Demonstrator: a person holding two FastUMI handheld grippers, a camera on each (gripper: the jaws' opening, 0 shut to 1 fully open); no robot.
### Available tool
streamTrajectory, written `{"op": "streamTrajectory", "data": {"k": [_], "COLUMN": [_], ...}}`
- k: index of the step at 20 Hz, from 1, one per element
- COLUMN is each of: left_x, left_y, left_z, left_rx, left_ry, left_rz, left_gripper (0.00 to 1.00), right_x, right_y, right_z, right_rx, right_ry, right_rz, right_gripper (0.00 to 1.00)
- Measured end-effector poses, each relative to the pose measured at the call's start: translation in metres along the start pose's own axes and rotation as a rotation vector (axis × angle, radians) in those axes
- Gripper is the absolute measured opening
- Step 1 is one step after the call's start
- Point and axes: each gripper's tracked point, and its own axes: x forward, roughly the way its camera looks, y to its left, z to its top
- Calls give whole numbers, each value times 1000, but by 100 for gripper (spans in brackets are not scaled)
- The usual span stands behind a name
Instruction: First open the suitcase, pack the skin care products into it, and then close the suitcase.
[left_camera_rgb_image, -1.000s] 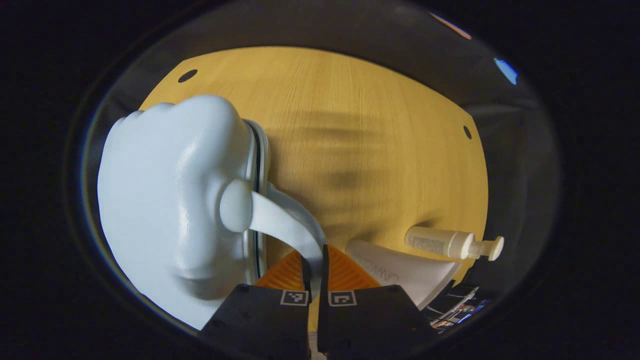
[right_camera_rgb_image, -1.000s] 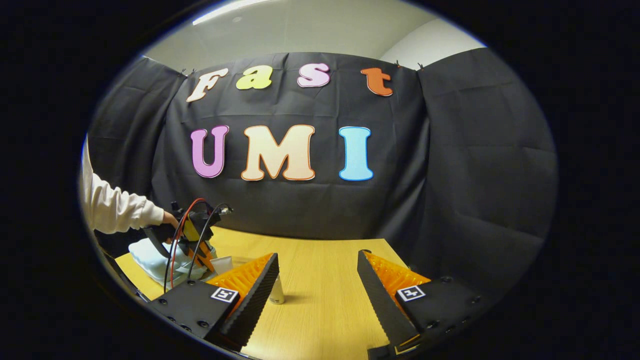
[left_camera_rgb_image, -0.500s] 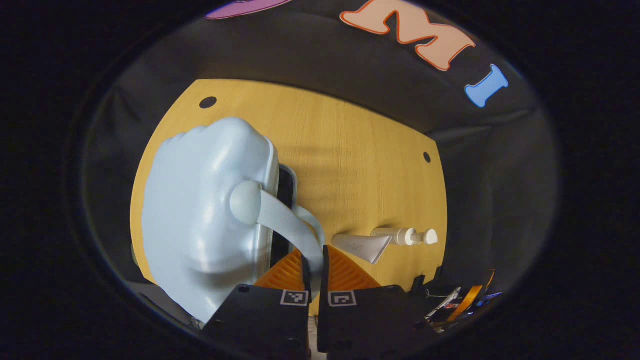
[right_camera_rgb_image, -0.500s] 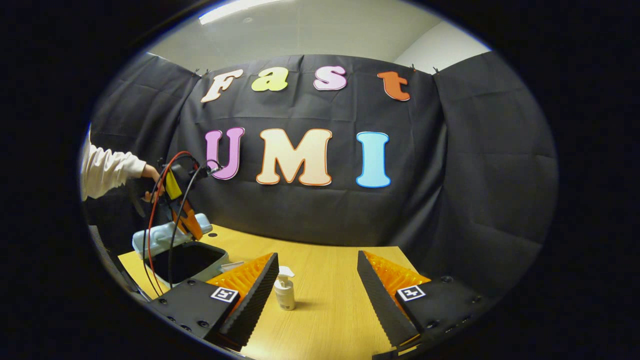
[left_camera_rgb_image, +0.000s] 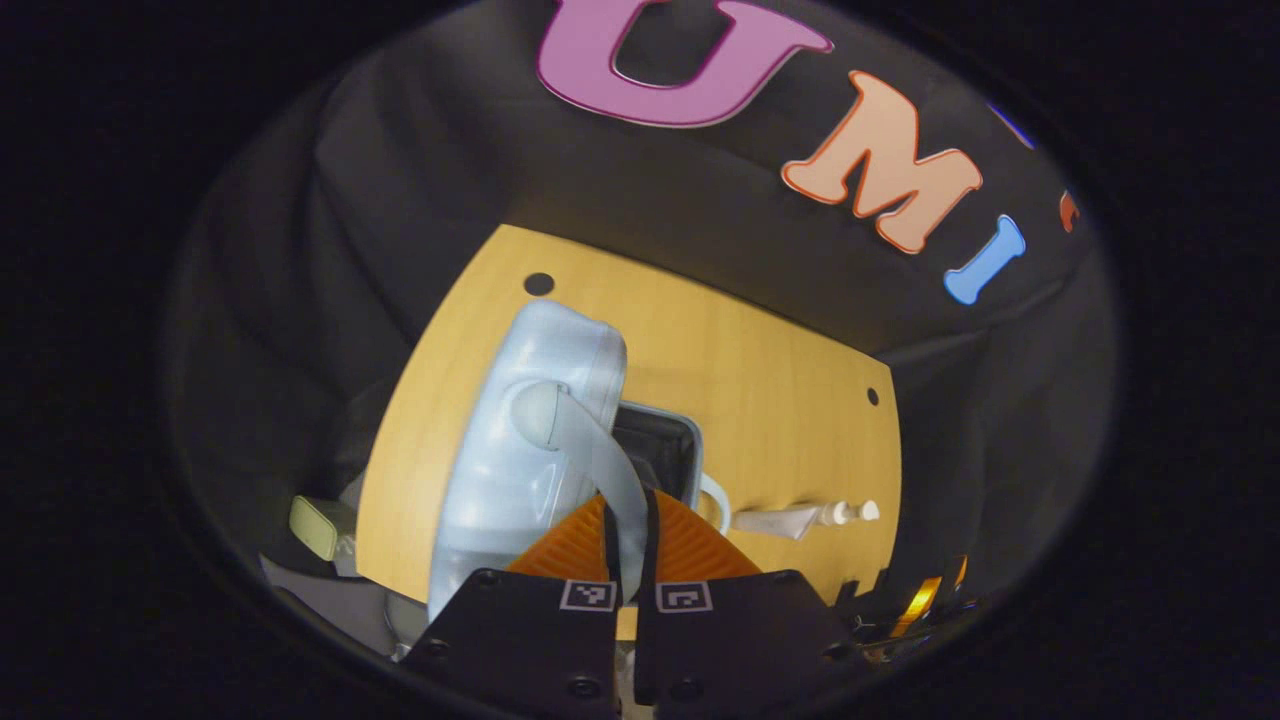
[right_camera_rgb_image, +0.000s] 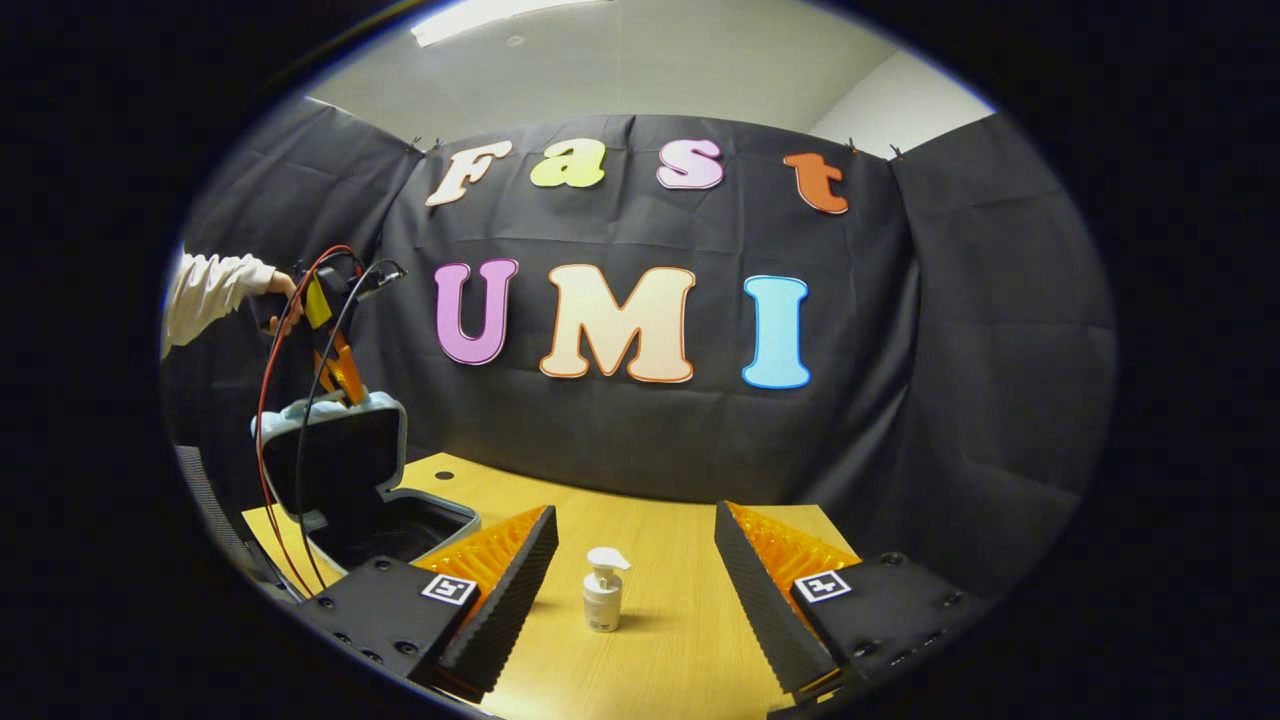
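One suitcase (right_camera_rgb_image: 350, 470) stands open on one wooden table (right_camera_rgb_image: 660, 640). There are two skin care products: one pump bottle (right_camera_rgb_image: 603, 590) and one tube (left_camera_rgb_image: 770, 521). Two grippers are present, the left gripper (left_camera_rgb_image: 628, 535) and the right gripper (right_camera_rgb_image: 635, 590).

Suitcase (left_camera_rgb_image: 520, 440): pale blue glossy shell with a pale blue strap handle (left_camera_rgb_image: 590, 450); its lining (right_camera_rgb_image: 350, 470) is black. Table (left_camera_rgb_image: 780, 400), on which the suitcase stands: honey-yellow wood grain with small dark round holes. Pump bottle (right_camera_rgb_image: 603, 590), right of the suitcase: white. Tube (left_camera_rgb_image: 775, 520), between suitcase and bottle: silvery white. Sleeve (right_camera_rgb_image: 210, 290), above the suitcase: cream white.
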Motion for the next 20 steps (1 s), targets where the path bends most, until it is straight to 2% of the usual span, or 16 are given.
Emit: {"op": "streamTrajectory", "data": {"k": [4, 10, 15, 20], "left_x": [-14, -11, 10, 35], "left_y": [59, 154, 216, 249], "left_z": [16, 30, 22, -2], "left_rx": [-22, 1, -24, -65], "left_ry": [-94, -171, -185, -193], "left_rz": [58, 167, 194, 158], "left_gripper": [0, 0, 0, 0], "right_x": [1, 4, 11, 22], "right_y": [22, 45, 63, 76], "right_z": [0, 8, 5, 0], "right_rx": [-3, -22, -31, 17], "right_ry": [6, 11, 38, 72], "right_rz": [25, 38, 55, 69], "right_gripper": [99, 99, 99, 99]}}
